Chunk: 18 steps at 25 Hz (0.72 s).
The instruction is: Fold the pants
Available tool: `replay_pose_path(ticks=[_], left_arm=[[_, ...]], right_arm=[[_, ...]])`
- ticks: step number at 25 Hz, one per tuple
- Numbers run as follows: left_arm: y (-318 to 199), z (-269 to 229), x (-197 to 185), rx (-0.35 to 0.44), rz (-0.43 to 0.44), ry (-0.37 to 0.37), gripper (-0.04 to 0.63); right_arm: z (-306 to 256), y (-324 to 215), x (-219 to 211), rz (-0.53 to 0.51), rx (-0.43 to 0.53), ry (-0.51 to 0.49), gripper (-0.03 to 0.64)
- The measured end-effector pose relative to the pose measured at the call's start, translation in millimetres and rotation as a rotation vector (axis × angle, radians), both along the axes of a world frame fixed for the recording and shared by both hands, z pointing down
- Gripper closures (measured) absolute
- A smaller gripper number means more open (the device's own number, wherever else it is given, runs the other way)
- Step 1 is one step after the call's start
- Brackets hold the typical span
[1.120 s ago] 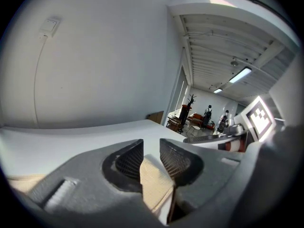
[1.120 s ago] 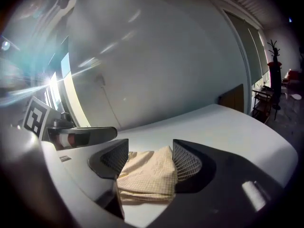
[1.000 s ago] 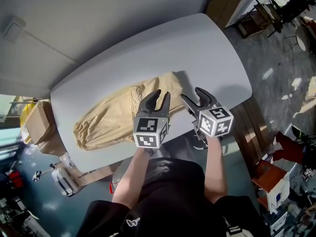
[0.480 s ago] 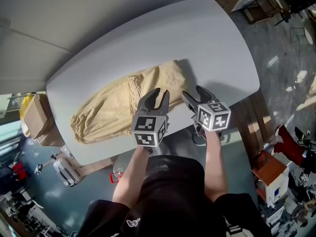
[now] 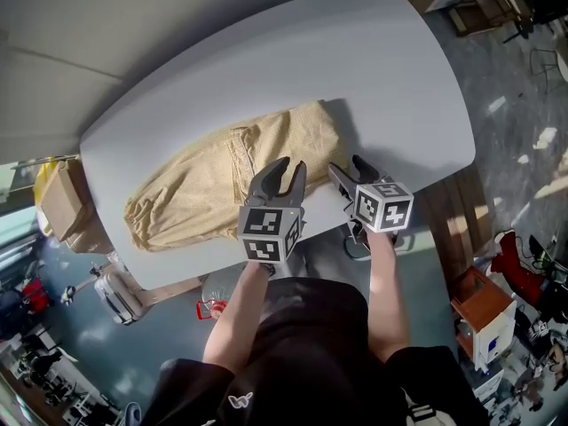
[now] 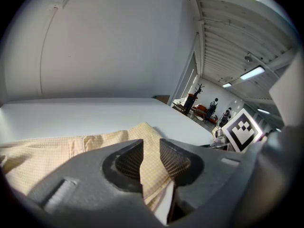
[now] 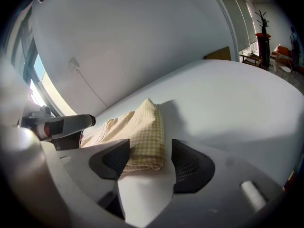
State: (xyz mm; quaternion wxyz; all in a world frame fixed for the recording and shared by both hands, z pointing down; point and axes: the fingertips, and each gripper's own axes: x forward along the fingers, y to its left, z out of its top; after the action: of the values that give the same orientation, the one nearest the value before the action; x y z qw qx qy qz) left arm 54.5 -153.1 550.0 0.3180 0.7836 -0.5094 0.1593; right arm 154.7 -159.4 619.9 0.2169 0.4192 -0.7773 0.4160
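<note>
Black top [image 5: 302,353]; grey left gripper [image 5: 292,164] and right gripper [image 5: 345,164], black-and-white marker cubes [image 5: 269,234]

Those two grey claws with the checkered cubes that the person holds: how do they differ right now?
The left grey two-jaw gripper has its jaws only narrowly apart, while the right grey two-jaw gripper has them wider. In the head view the left one overlaps the pale yellow checked pants, and the right one sits beside their folded end. Both are open, holding nothing, near the white table edge.
</note>
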Motion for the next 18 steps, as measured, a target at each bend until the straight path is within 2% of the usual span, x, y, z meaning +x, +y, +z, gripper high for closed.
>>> replay_pose_path(ticks=[6,7,8,12,18], left_arm=[[-1.2,-0.3,-4.4,0.002,-0.025,0.011,0.483],[-1.2,0.4,-7.3,0.003,-0.033,0.011,0.494],[-1.1,1.2,-10.4,0.006,-0.042,0.009,0.534],[-0.2,0.7,-19.0,0.015,-0.071,0.003,0.588],[1.4,-0.5,-24.9,0.015,-0.089,0.004,0.591]], right_arm=[[3.0,2.6,-3.7,-0.017,-0.021,0.027,0.390],[4.9,2.2,-4.2,-0.021,-0.025,0.036,0.394],[6.5,1.9,-4.5,-0.023,-0.030,0.040,0.398],[6.4,2.6,-4.5,-0.017,-0.040,0.038,0.444],[4.0,1.4,-5.9,-0.002,-0.037,0.044,0.487]])
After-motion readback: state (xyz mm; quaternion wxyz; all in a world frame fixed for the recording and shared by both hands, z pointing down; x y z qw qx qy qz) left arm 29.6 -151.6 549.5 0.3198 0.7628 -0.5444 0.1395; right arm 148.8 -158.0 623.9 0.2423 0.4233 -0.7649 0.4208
